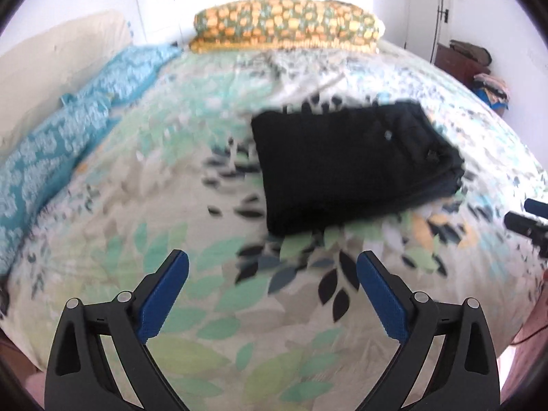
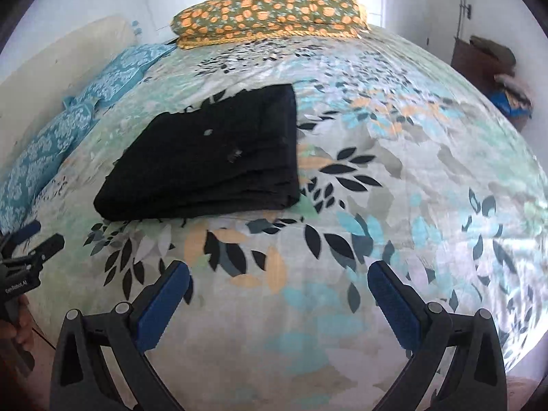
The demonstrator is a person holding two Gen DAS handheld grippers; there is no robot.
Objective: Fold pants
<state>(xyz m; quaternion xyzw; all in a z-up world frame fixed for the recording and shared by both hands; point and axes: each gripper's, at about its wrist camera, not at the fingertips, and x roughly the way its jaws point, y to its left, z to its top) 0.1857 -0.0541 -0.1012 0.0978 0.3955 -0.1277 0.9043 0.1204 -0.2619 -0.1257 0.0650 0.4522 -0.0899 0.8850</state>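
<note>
While your left gripper (image 1: 272, 267) and right gripper (image 2: 279, 277) stand with jaws wide apart and empty, the folded black cloth pants (image 2: 205, 161) lie beyond them on the leaf-print bed (image 2: 376, 205).

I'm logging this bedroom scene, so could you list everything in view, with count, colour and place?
pants: one, black, folded flat on the bedspread.
bedspread: one, pale with a leaf print, covering the bed.
pillow: one, olive with orange flowers, far end of the bed.
blue cloth: one, turquoise patterned, along the bed's left edge.
clothes pile: one, mixed colours, by the right wall.
left tongs: black, blue pads, open, empty.
right tongs: same, open, empty.
</note>
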